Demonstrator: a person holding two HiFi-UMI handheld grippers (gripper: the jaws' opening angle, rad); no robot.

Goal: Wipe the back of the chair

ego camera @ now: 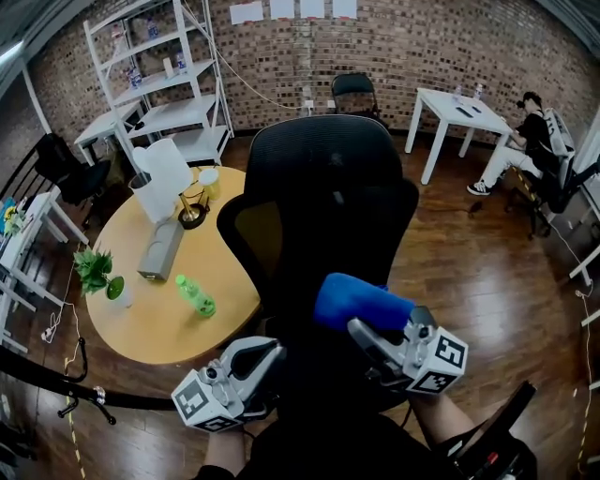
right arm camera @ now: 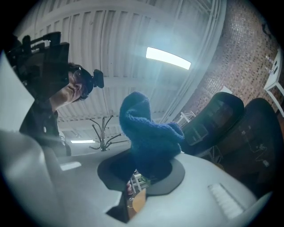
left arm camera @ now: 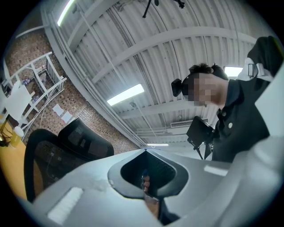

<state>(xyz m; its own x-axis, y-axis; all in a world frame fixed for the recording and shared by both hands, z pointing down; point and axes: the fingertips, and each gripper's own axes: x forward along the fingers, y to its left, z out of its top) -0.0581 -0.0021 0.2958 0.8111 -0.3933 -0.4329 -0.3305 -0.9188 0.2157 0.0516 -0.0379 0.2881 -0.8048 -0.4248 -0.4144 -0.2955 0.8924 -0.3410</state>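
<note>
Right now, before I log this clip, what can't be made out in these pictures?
- Head view: everything beneath the chair back, hidden behind it.
- Head view: whether the blue cloth in the right gripper touches the chair back; they only overlap.
- Head view: the green bottle label, too small.
- Head view: small items on the far white table, too small.

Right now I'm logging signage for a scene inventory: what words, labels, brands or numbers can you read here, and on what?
No text here is readable.
Paper sheets on the brick wall: too small to read.
Green bottle on the round table: any label is too blurred to read.
Marker cubes: black-and-white patterns only, no letters or numbers.
</note>
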